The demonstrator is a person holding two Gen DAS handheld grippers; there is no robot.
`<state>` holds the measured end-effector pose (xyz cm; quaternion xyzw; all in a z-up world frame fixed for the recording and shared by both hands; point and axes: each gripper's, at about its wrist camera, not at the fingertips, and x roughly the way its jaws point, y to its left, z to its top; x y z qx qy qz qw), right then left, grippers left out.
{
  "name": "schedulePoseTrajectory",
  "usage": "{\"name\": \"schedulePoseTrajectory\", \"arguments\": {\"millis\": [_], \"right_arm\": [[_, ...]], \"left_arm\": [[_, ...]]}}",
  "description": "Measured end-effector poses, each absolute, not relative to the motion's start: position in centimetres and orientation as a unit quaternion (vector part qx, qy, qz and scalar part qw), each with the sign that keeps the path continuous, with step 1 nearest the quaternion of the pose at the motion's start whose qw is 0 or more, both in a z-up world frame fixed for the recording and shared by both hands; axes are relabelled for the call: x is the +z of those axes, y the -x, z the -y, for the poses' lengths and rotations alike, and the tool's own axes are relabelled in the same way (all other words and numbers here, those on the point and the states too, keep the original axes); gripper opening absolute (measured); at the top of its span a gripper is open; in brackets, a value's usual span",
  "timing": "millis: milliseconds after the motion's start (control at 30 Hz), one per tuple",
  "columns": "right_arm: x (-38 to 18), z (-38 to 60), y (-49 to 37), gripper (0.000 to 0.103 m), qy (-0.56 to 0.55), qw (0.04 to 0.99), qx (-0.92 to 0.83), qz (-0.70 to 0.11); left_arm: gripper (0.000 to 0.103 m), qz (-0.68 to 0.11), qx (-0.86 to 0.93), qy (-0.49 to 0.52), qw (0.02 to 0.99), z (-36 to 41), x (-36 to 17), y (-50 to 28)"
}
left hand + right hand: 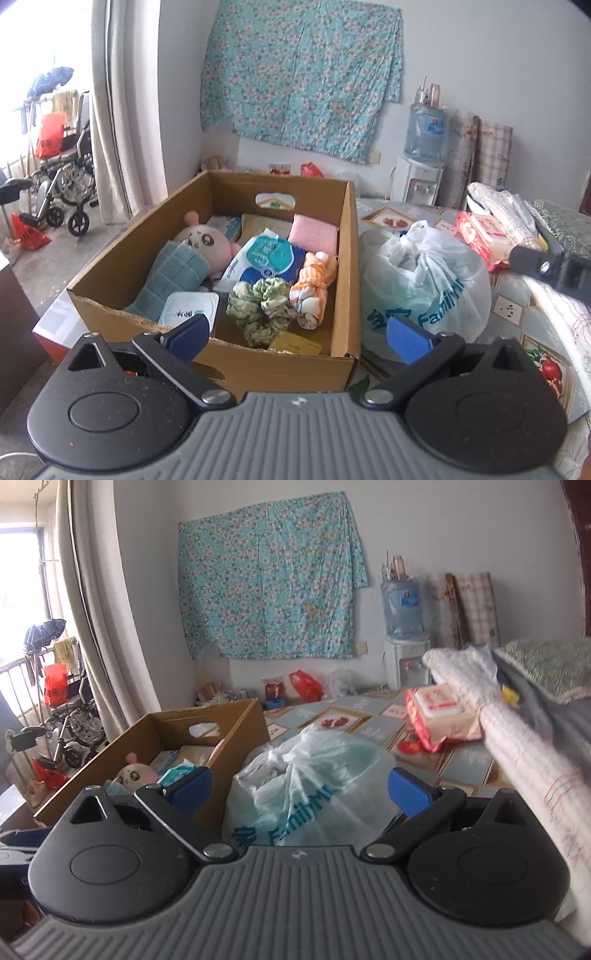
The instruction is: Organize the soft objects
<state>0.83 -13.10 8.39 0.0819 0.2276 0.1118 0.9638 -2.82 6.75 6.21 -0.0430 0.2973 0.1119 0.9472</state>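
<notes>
Nearest, the left gripper (pixel 297 334) hangs with its jaws spread wide and empty over the near edge of the cardboard box (pixel 347 258); the right gripper (pixel 299 794) is equally agape, empty, just above the tied plastic bag (pixel 314 786) on the desk (pixel 469 764). Inside the box lie the soft things — a green scrunchie (pixel 264 306), an orange striped cloth (pixel 314 291), a tissue pack (pixel 262 262), a teal towel (pixel 173 280) and, further back, a pink plush toy (pixel 203 240). Beyond, a floral sheet (pixel 299 74) hangs on the wall.
</notes>
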Motion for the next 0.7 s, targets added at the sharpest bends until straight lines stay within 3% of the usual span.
{"name": "schedulePoseTrajectory", "arguments": {"millis": [433,700], "right_arm": [[7.1,11.4,-0.2,0.102,-0.094,0.950,0.151,-0.256],[6.5,11.8,0.2,0.102,-0.099,0.945,0.159,-0.269]], "left_arm": [[0.103,-0.257,0.109,0.035,0.960,-7.1,6.8,4.2],[0.103,-0.299,0.132,0.049,0.944,-8.3,5.7,4.1]]}}
